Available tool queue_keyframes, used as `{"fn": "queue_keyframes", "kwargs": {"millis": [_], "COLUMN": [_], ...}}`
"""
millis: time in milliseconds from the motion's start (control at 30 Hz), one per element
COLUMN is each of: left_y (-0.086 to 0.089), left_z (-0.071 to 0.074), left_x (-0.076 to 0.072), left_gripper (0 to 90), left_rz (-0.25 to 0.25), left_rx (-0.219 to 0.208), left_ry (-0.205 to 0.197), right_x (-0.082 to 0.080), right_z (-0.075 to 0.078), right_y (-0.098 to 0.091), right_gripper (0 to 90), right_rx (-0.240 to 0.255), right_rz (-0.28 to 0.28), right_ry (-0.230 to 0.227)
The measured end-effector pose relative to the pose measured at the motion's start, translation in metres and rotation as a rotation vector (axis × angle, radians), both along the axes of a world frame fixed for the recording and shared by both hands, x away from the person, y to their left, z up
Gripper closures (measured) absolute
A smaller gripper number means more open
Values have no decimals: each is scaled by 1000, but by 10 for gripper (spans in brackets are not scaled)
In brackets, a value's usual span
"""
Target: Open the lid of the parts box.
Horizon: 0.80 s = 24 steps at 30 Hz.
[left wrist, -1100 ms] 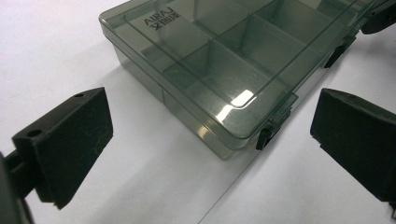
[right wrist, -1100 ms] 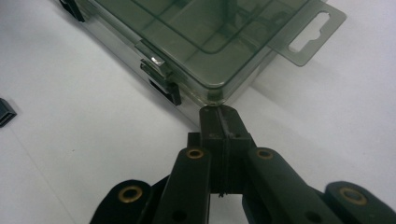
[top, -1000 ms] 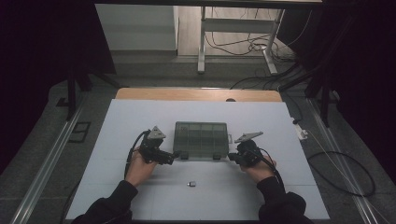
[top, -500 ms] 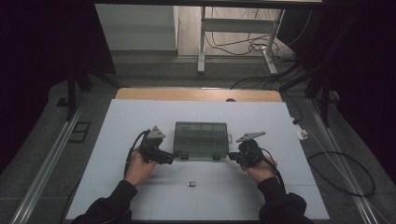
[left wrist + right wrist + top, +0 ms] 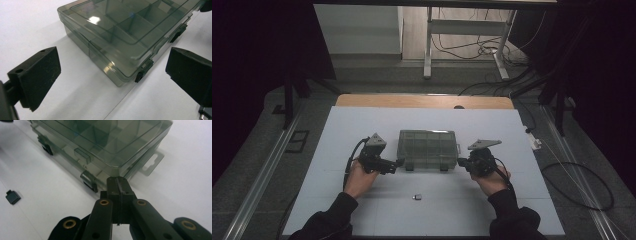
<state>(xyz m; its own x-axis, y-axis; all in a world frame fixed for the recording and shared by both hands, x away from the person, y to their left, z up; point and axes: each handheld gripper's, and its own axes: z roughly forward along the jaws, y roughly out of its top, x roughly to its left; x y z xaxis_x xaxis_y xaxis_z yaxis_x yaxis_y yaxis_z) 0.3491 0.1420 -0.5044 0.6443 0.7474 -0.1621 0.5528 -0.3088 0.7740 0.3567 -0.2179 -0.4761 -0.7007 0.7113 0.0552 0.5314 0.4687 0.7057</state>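
While the box [image 5: 429, 149] lay shut at the middle of the desk [image 5: 337, 125], it was flanked by both grippers, so the step in hand was judged to be its bracing or opening. The left gripper [image 5: 112, 75] was held with jaws spread before a front latch [image 5: 143, 71]; the right gripper [image 5: 119, 185], jaws pressed together, touched the corner. Next, a latch would need prying. Little was changed from earlier; a small clip [image 5: 417, 197] lay nearby.

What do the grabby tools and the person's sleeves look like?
Both tools are black. The left tongs have chunky, flat black pads. The right tongs hang on black bars with brass-coloured rivets. Each carries a grey three-cornered plate and a black cable. The sleeves are dark.
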Motion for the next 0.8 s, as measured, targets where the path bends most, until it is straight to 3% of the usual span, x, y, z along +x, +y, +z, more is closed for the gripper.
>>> {"fn": "queue_keyframes", "kwargs": {"millis": [133,500,800], "left_y": [2,4,1], "left_z": [1,5,8], "left_x": [1,0,-1], "left_gripper": [0,0,32], "left_rz": [32,-9,-25], "left_rx": [-14,-49,-39], "left_ry": [6,7,5], "right_x": [2,8,14], "right_z": [4,12,19], "right_y": [-1,0,3], "right_gripper": [898,898,899], "right_rx": [27,64,85], "right_rz": [-14,-32,-39], "right_ry": [-16,-31,-45]}}
